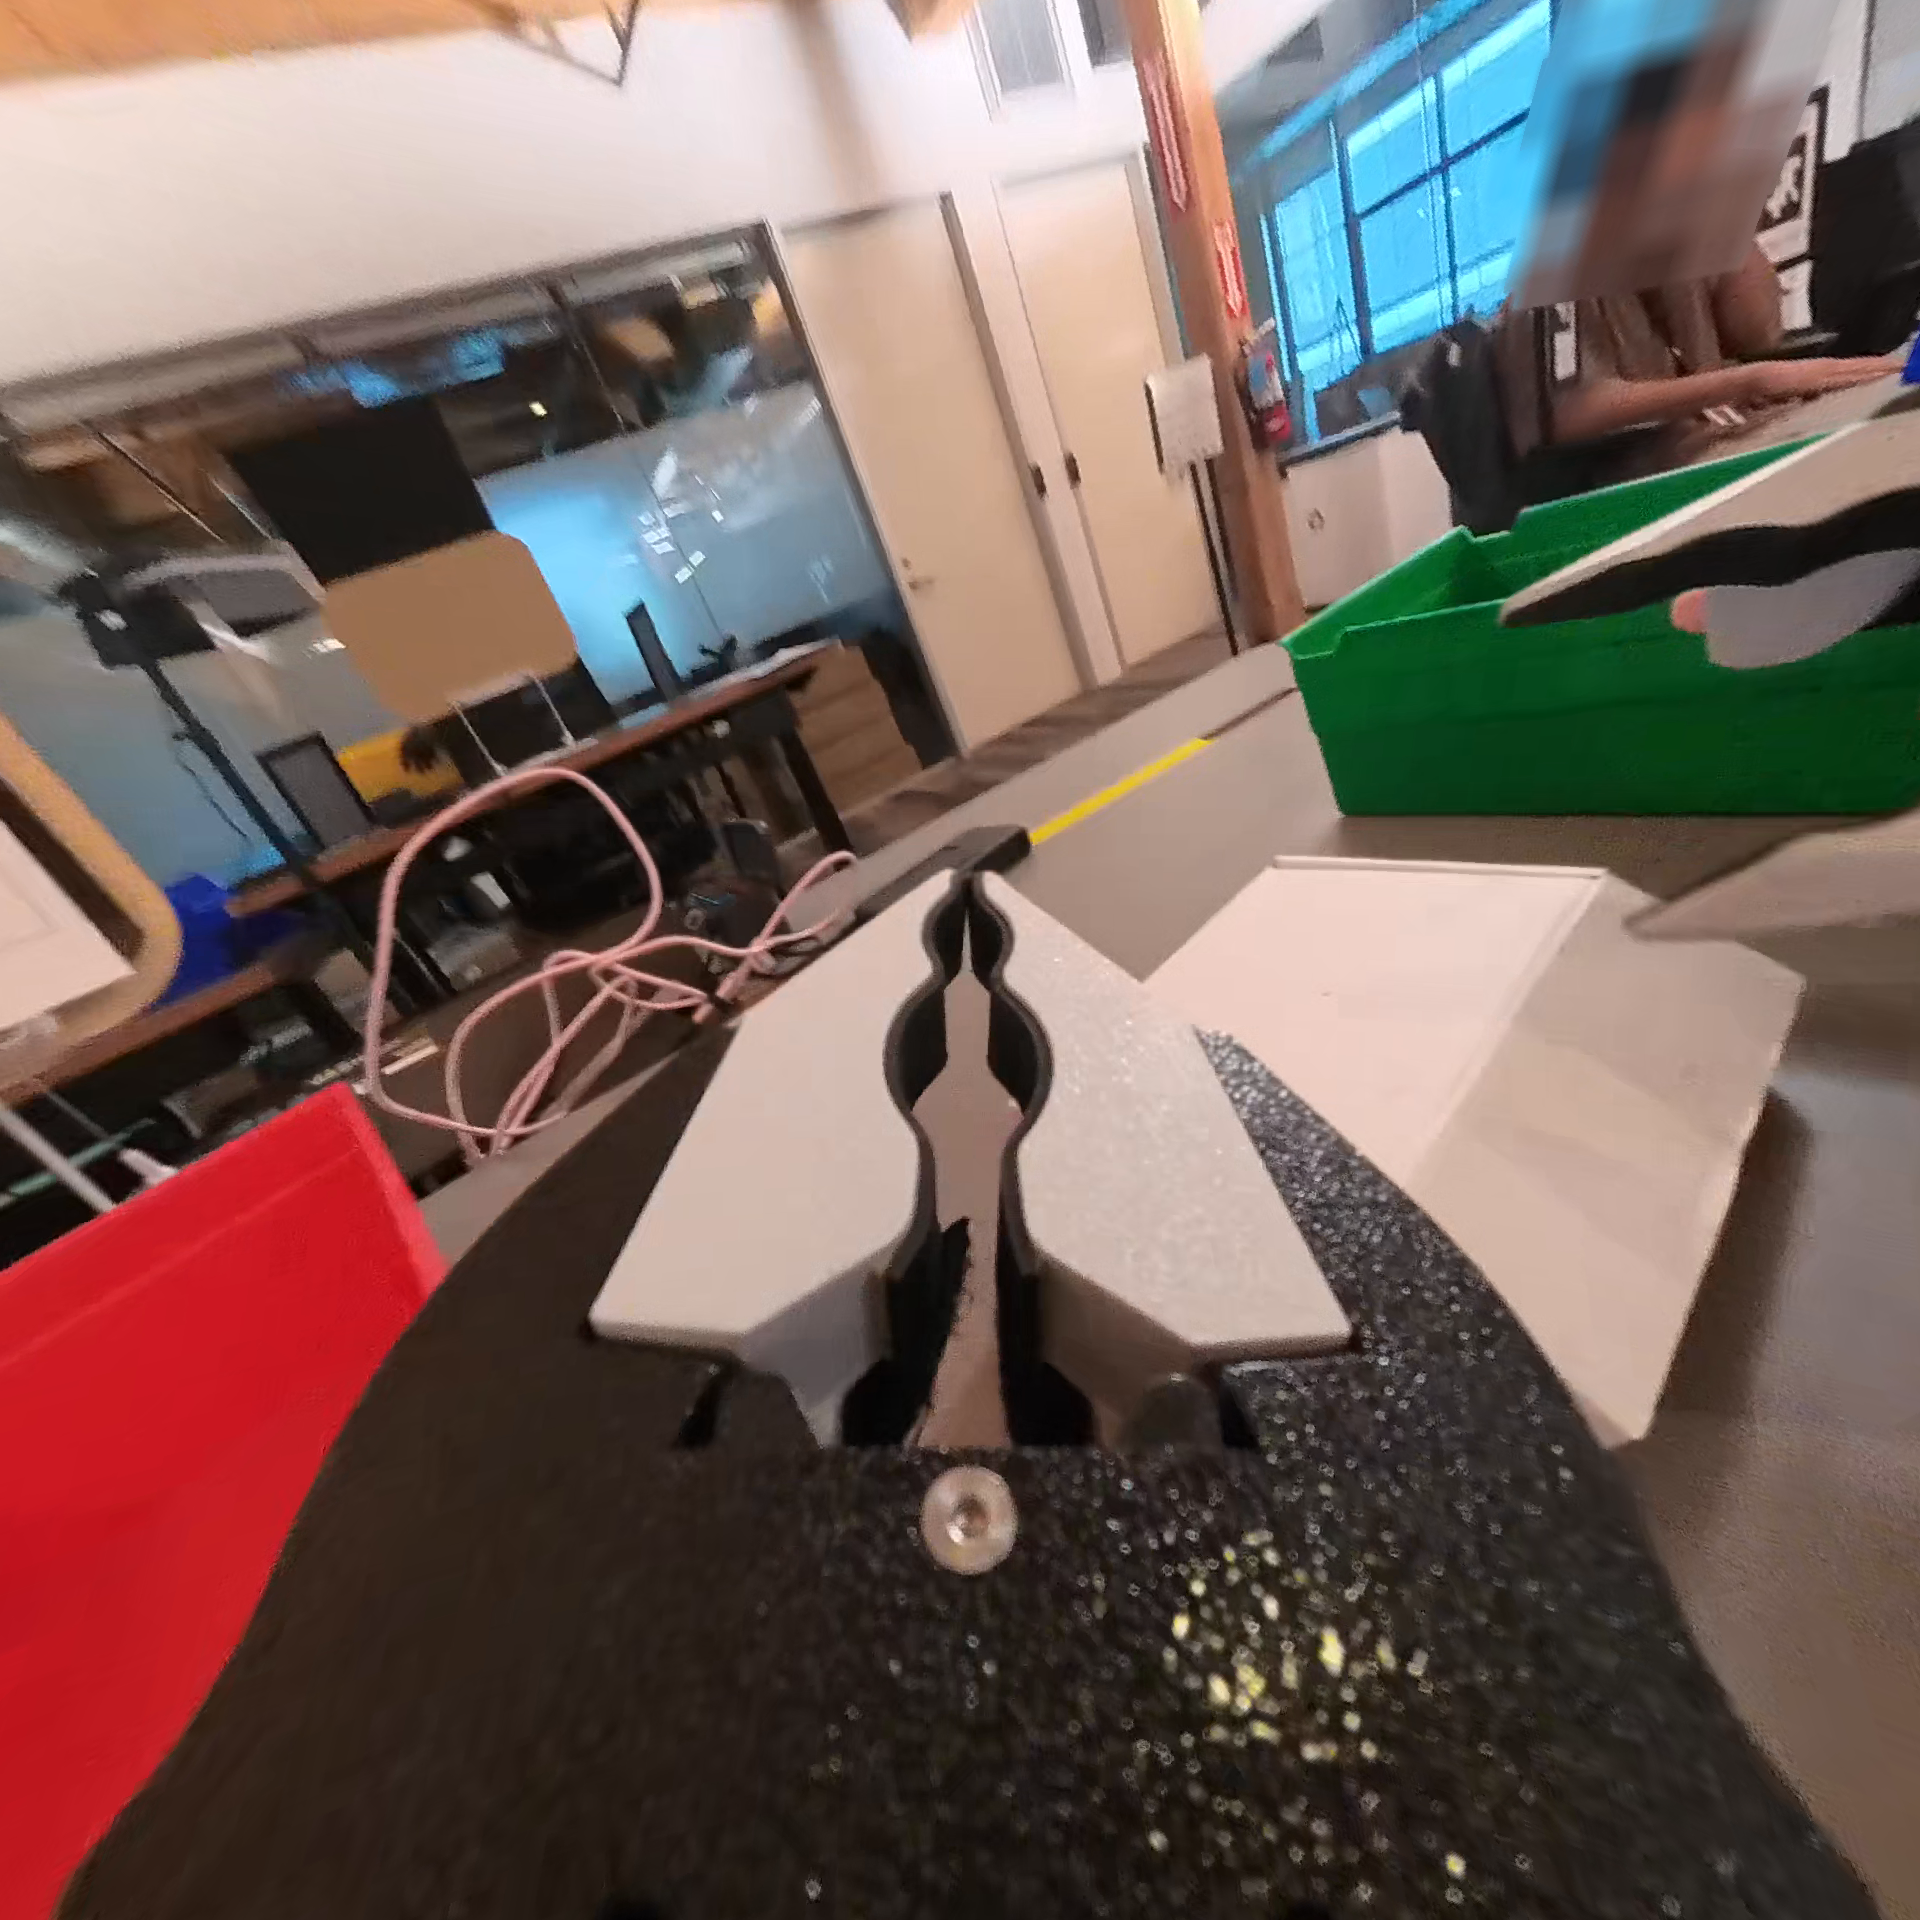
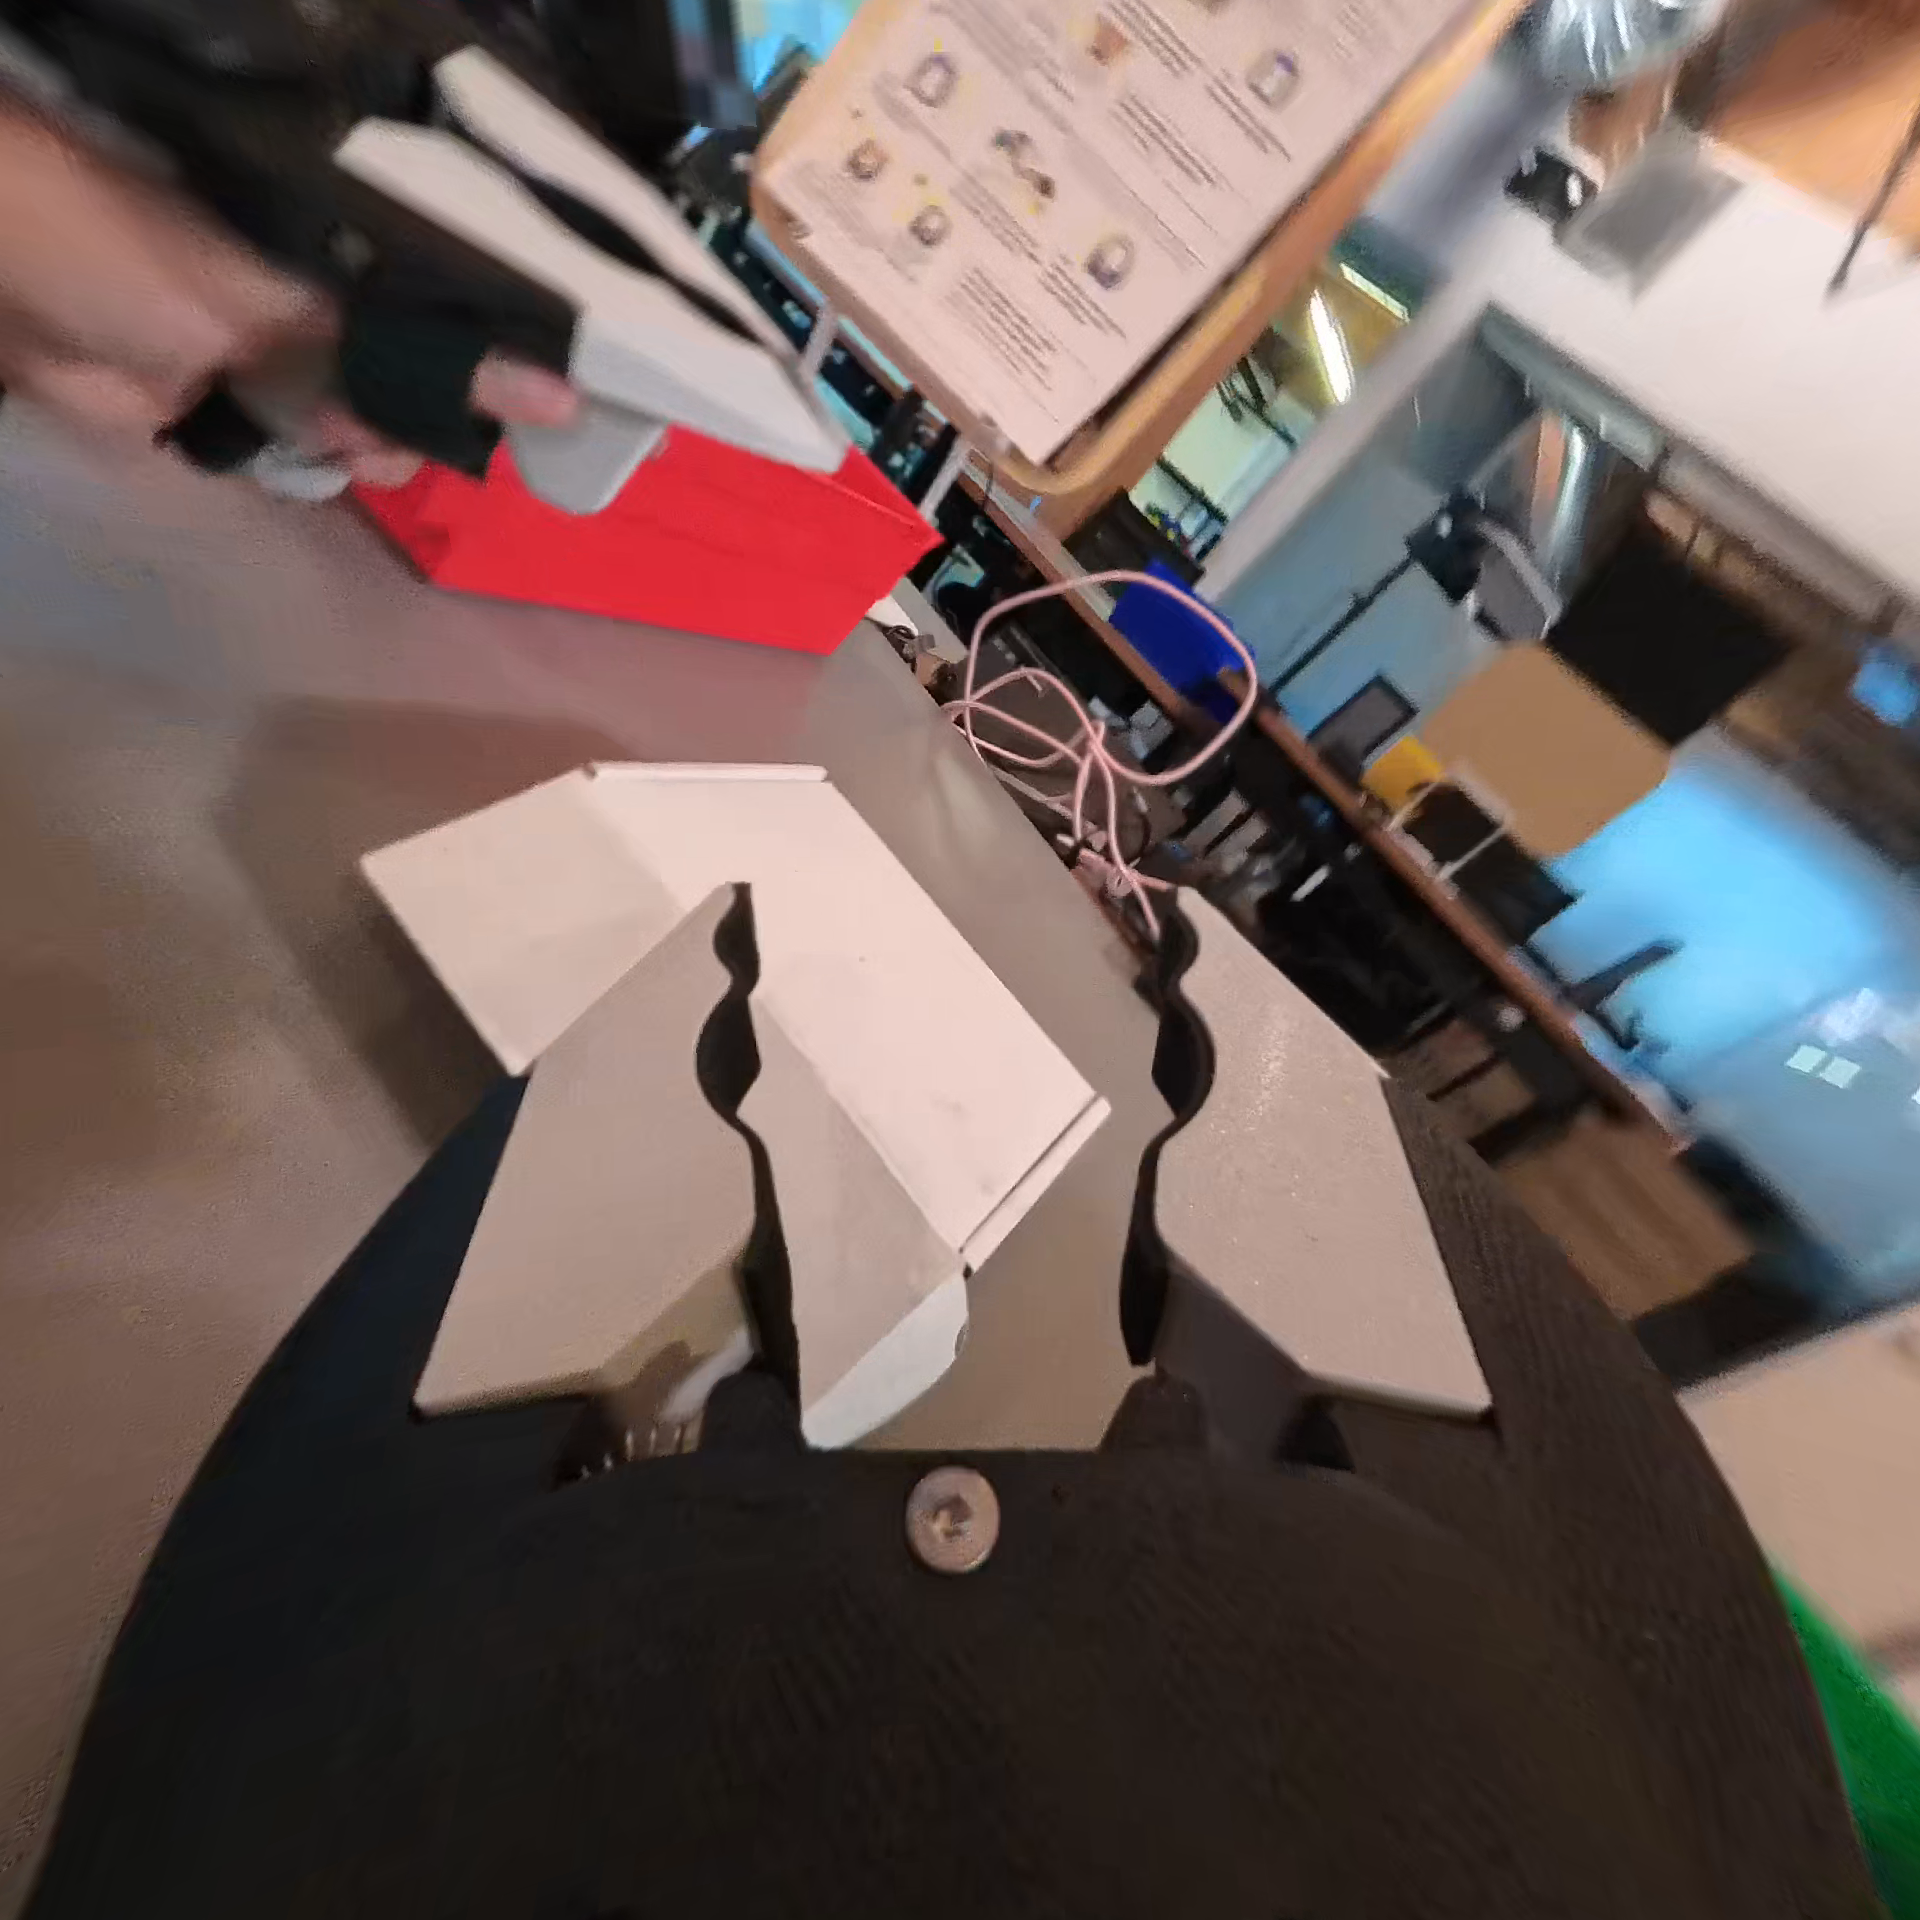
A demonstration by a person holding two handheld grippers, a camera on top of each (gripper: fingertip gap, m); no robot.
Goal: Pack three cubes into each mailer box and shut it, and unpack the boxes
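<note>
Box (image 1: 1455, 1049): white mailer, lid shut, flat on surface (image 1: 1766, 1351), between red bin (image 1: 187, 1403) and green bin (image 1: 1579, 727).
Handling (judged): light, stiff card, smooth faces; best taken at lid's front edge.
Left view: left tongs (image 1: 968, 883) closed on nothing, held low beside box, tips past surface edge.
Right view: right tongs (image 2: 956, 914) wide open over box (image 2: 831, 935), gripping nothing, angled downward.
</note>
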